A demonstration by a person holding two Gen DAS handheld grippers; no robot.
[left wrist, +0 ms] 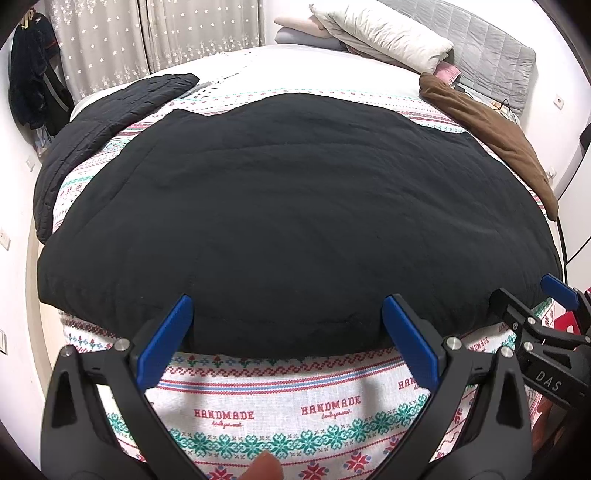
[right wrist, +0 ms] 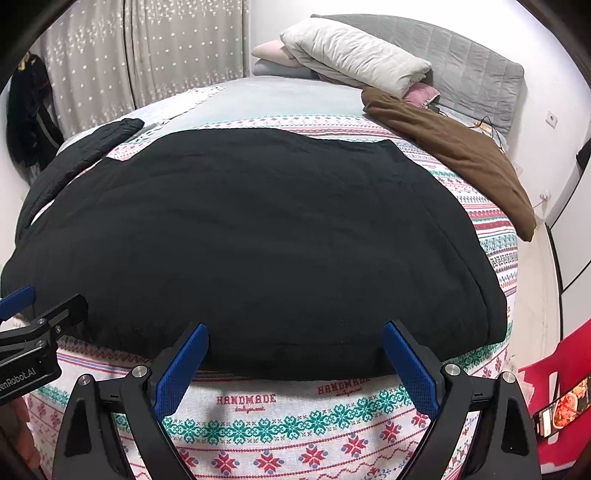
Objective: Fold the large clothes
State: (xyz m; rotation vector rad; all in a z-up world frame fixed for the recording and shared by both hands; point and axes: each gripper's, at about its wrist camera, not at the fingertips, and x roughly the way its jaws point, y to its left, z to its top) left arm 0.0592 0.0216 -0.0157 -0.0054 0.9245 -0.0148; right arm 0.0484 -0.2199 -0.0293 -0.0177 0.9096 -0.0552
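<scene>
A large black garment [left wrist: 295, 214] [right wrist: 251, 236] lies spread flat on a patterned bed cover [left wrist: 266, 417] [right wrist: 258, 417]. One black sleeve [left wrist: 92, 125] [right wrist: 74, 155] stretches out to the far left. My left gripper [left wrist: 288, 317] is open, its blue pads just above the garment's near hem, nothing between them. My right gripper [right wrist: 295, 343] is open too, over the near hem further right. It also shows at the right edge of the left wrist view [left wrist: 532, 299].
A brown garment [left wrist: 491, 129] [right wrist: 454, 151] lies along the bed's right side. Pillows and folded bedding [left wrist: 380, 33] [right wrist: 351, 51] rest against a grey headboard [left wrist: 491, 48]. Dark clothes [left wrist: 33, 85] hang at the left wall. A red object [right wrist: 554, 384] sits low right. A fingertip [left wrist: 264, 467] shows.
</scene>
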